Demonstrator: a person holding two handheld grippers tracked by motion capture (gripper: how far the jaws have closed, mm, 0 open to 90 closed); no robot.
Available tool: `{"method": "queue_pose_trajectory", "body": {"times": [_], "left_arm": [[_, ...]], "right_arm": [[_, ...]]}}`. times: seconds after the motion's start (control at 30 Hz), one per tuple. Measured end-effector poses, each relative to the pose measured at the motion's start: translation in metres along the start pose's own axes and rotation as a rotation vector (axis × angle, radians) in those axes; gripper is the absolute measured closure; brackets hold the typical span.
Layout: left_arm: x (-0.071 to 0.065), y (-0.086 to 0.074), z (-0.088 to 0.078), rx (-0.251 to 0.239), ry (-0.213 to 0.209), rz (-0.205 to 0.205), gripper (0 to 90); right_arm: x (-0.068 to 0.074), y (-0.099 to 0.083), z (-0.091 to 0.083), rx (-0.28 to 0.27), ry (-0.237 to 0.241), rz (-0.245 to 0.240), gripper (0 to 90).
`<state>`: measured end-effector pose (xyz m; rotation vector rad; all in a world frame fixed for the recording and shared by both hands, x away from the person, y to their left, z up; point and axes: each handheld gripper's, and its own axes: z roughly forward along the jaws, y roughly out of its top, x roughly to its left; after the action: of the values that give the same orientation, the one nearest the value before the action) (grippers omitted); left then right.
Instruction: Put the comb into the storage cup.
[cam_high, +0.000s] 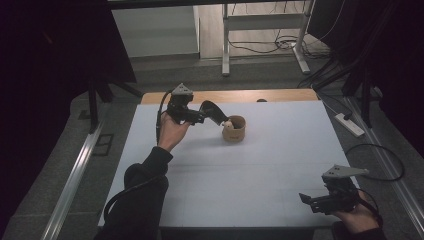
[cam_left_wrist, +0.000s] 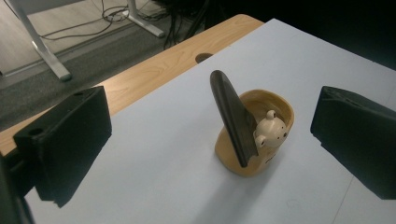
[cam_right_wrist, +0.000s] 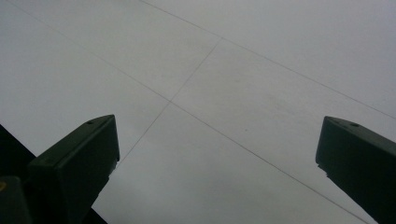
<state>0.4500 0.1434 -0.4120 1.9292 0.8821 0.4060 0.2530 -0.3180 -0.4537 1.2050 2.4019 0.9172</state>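
A tan cup (cam_high: 235, 131) with a small cream bear figure (cam_high: 228, 124) on its near side stands on the white table (cam_high: 250, 170), a little back of centre. A dark flat blade (cam_high: 212, 109) stands in the cup and leans left toward my left gripper (cam_high: 202, 117). That gripper is open, just left of the blade and apart from it. In the left gripper view the blade (cam_left_wrist: 231, 116), the bear (cam_left_wrist: 271, 130) and the cup (cam_left_wrist: 273, 102) lie ahead of the wide-apart jaws of the left gripper (cam_left_wrist: 212, 109). My right gripper (cam_high: 311, 200) rests open at the front right corner; it (cam_right_wrist: 217, 140) holds nothing.
A wooden strip (cam_high: 235, 96) with a round hole (cam_left_wrist: 204, 57) runs along the table's far edge. Beyond it are a desk frame's legs (cam_high: 226, 45) and cables on the floor. A power strip (cam_high: 350, 125) lies right of the table and a metal rail (cam_high: 75, 175) left.
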Motion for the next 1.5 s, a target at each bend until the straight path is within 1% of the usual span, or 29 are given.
{"method": "queue_pose_trajectory", "body": {"times": [0.1, 0.3, 0.47, 0.57, 0.87, 1.03, 1.13, 1.33, 1.5], "left_arm": [[-0.001, -0.002, -0.003, 0.001, -0.010, -0.010, 0.0], [-0.003, -0.005, -0.007, -0.004, -0.008, -0.012, 0.0], [-0.005, -0.010, -0.007, 0.009, -0.008, -0.008, 0.0], [-0.005, -0.014, -0.007, 0.017, -0.007, -0.013, 0.0], [-0.005, -0.021, -0.010, 0.015, -0.018, -0.043, 0.0], [-0.007, -0.024, -0.012, 0.019, -0.017, -0.034, 0.0], [-0.008, -0.026, -0.014, 0.011, -0.018, -0.032, 0.0], [-0.007, -0.031, -0.016, 0.001, -0.044, -0.033, 0.0], [-0.008, -0.035, -0.017, 0.008, -0.057, -0.033, 0.0]], "right_arm": [[0.000, 0.000, 0.000, -0.004, -0.002, 0.001, 0.0], [0.000, 0.000, 0.000, -0.008, -0.006, 0.004, 0.0], [0.000, 0.000, 0.000, -0.006, -0.006, 0.002, 0.0], [0.000, 0.000, 0.000, -0.006, -0.006, 0.002, 0.0], [0.000, 0.000, 0.000, -0.009, -0.011, 0.002, 0.0], [0.000, 0.000, 0.000, -0.008, -0.011, 0.002, 0.0], [0.001, 0.000, 0.000, -0.008, -0.011, 0.001, 0.0], [0.001, 0.000, 0.000, -0.007, -0.011, -0.001, 0.0], [0.001, 0.000, 0.000, -0.006, -0.010, -0.001, 0.0]]}}
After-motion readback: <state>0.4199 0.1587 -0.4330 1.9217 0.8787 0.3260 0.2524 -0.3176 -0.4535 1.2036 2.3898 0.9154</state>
